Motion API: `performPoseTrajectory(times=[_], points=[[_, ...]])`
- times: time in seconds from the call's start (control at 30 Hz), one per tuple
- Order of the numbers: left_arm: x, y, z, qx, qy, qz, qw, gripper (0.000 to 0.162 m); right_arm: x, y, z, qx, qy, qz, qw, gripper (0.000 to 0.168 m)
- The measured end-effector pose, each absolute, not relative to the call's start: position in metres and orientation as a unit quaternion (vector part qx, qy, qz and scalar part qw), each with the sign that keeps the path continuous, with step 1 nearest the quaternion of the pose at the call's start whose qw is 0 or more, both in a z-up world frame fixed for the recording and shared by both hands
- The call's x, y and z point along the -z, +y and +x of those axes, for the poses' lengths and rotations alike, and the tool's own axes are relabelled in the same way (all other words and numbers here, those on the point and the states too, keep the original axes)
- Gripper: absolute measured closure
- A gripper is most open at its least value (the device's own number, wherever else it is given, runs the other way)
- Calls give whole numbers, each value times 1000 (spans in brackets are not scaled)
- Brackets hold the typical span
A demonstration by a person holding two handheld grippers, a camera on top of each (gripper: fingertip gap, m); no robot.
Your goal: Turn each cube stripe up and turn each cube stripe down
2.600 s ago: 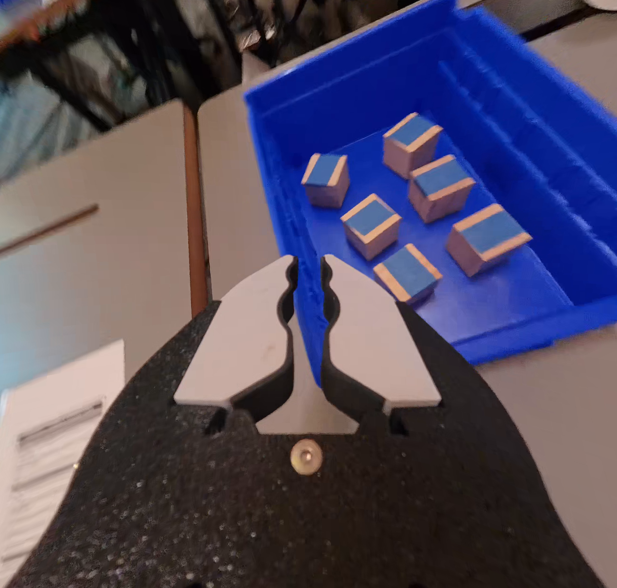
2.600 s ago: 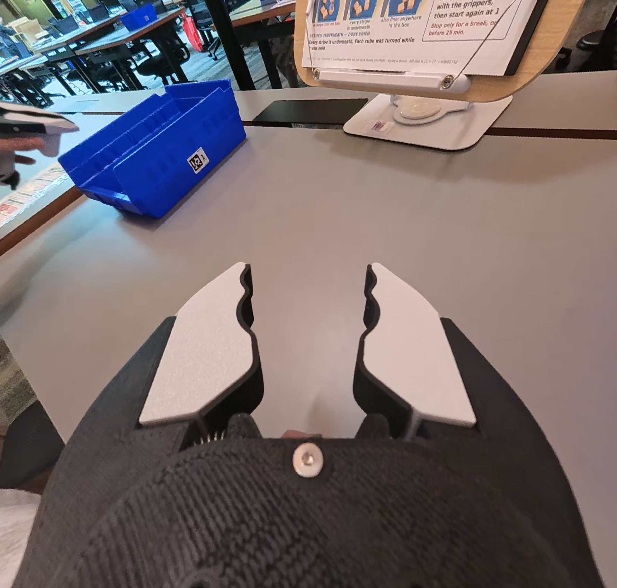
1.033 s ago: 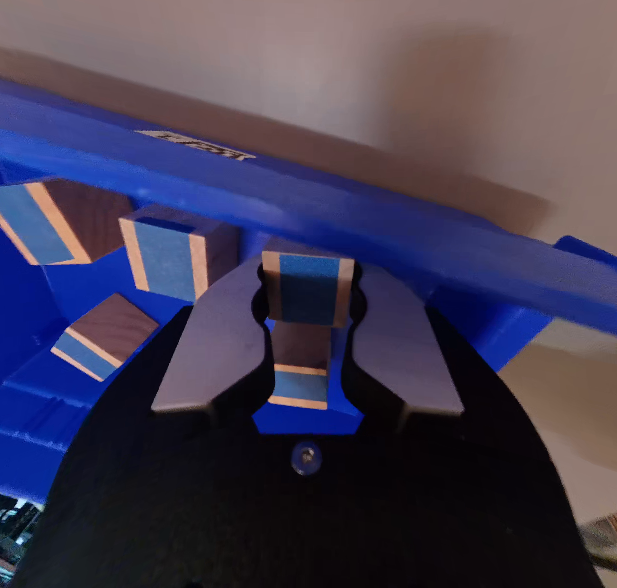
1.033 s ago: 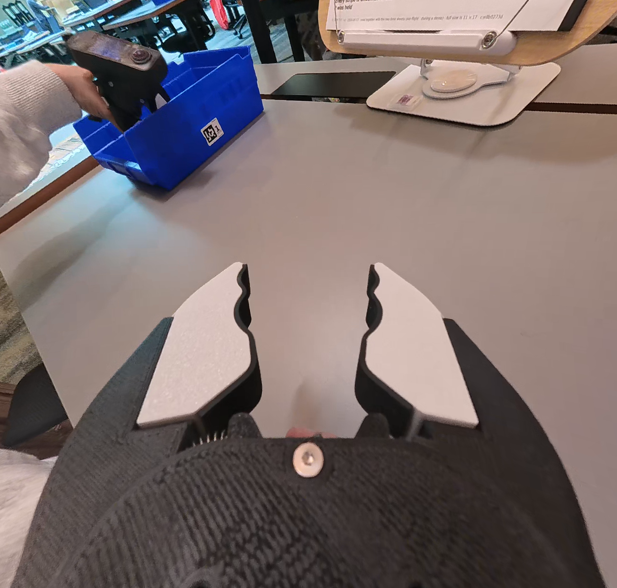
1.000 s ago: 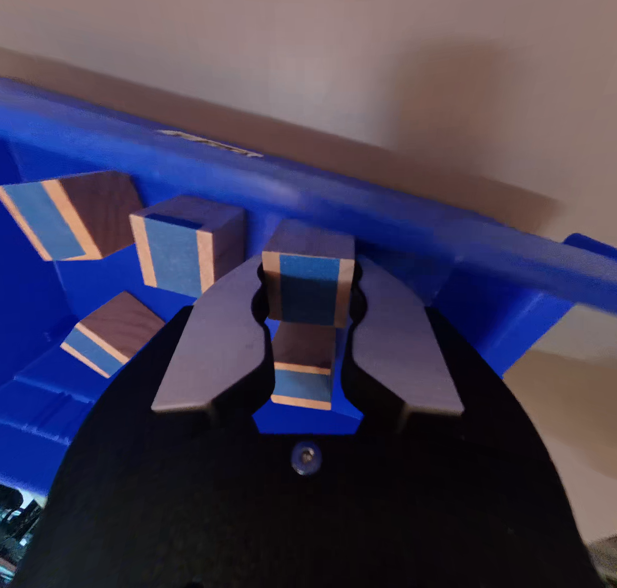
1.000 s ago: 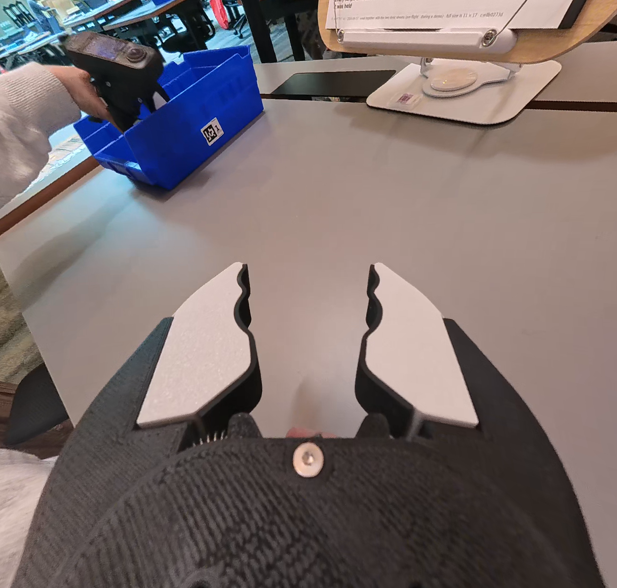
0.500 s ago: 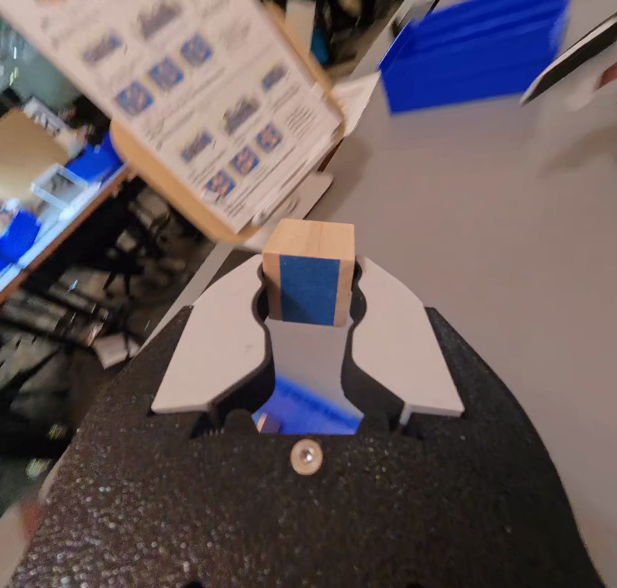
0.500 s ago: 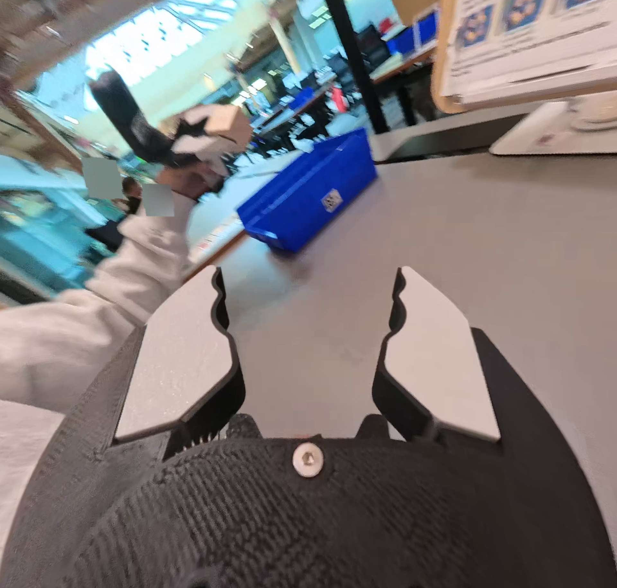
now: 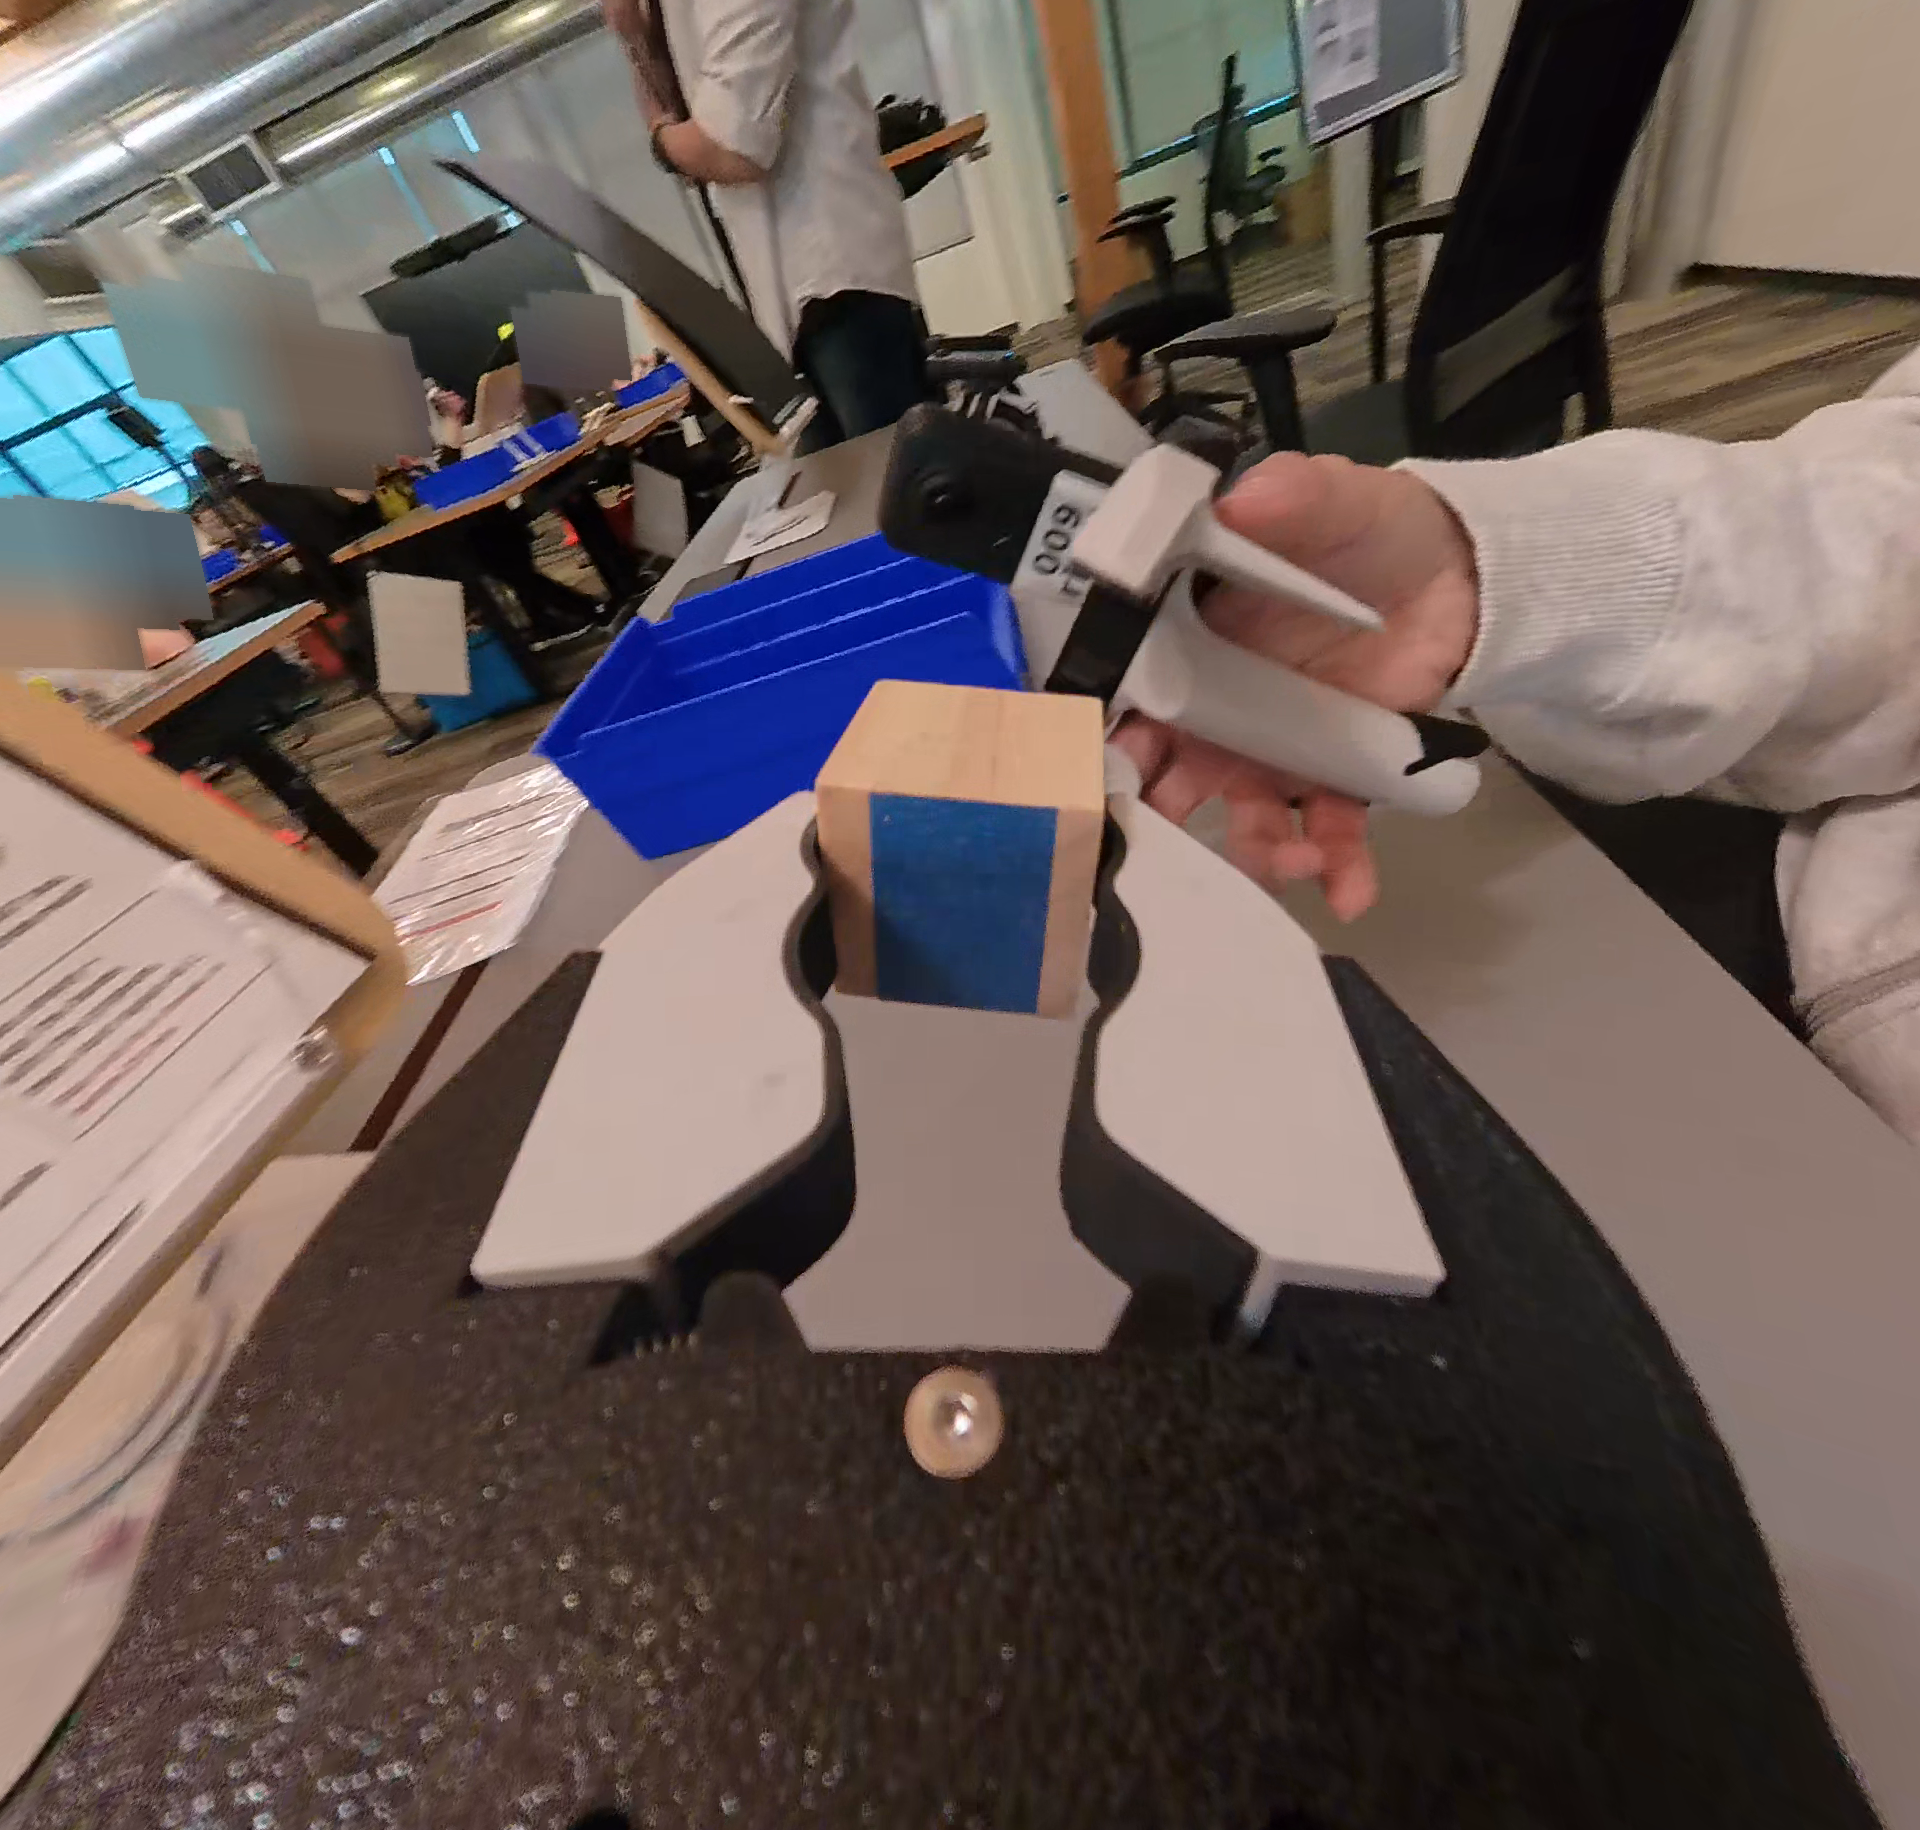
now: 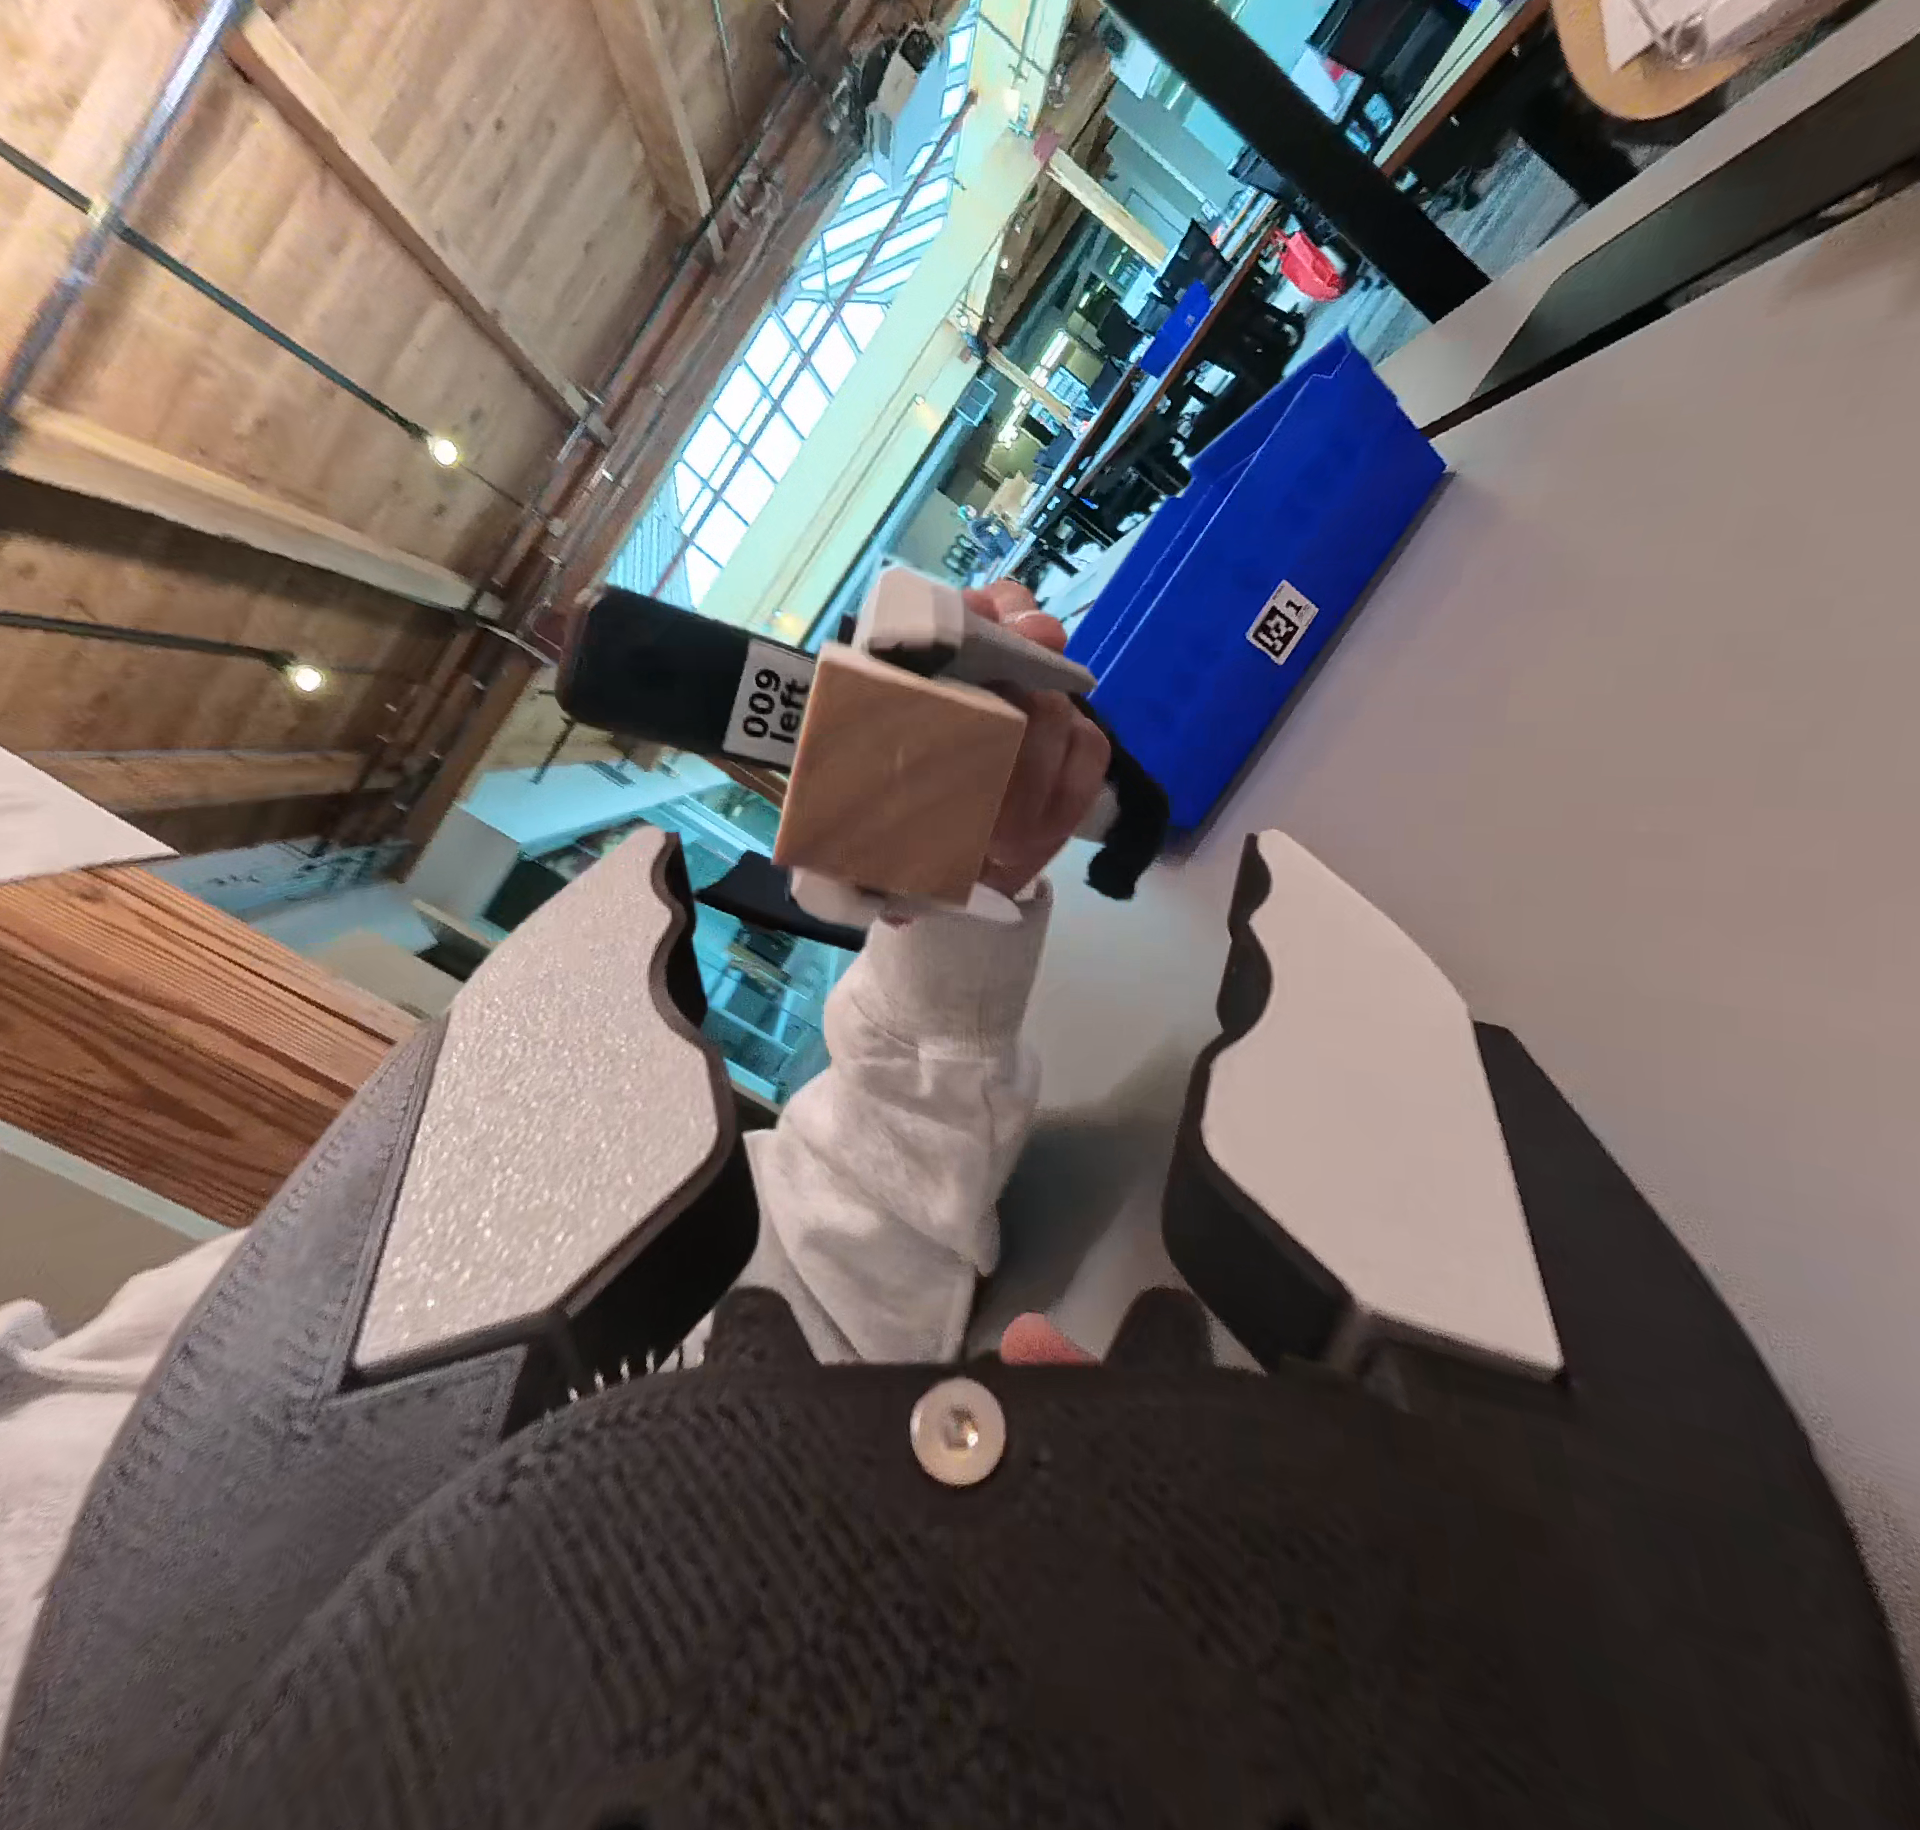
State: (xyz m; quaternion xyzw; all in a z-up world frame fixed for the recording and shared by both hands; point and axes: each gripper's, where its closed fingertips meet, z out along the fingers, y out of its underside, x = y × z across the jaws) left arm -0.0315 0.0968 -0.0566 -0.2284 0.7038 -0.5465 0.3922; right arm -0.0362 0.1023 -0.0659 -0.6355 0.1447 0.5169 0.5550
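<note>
My left gripper is shut on a wooden cube and holds it in the air. The cube's blue stripe faces the left wrist camera and a plain face is on top. In the right wrist view the same cube shows plain wood faces, clamped between the left gripper's fingers. My right gripper is open and empty, rolled sideways, its fingertips a short way from the cube. The right gripper's handle shows in a hand just behind the cube.
A blue bin with a square tag stands on the grey table. Another blue bin stands beyond the cube. An instruction board is at the left, with a laminated sheet beside it. People and desks are farther off.
My left gripper closed on a cube in the bin, lifted it out and swung it toward the right gripper. The right gripper rose off the table, rolled sideways and stayed open.
</note>
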Motion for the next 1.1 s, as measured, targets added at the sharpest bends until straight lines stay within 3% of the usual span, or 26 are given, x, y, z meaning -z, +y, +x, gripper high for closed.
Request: performPoseTrajectory(times=[0.2,0.23,0.3,0.5,0.6,0.77,0.9,1.1], points=[[66,73,-21,556,712,-207,376,117,67,102,-35,-567,159,-604,537,82],[69,71,-20,552,714,-206,377,117,65,101,-36,-577,156,-596,536,88],[74,71,-17,546,717,-209,379,117,63,98,-39,-590,142,-588,535,120],[87,72,-9,523,715,-244,396,115,73,99,-29,-544,137,-635,531,122],[86,78,-5,527,685,-268,426,90,58,92,3,-483,132,-670,547,122],[106,105,7,490,657,-350,453,86,32,65,134,-211,136,-794,554,122],[108,112,7,476,651,-374,457,88,23,35,262,2,170,-863,477,121],[109,127,7,459,643,-411,455,89,86,36,352,68,167,-931,317,121]])
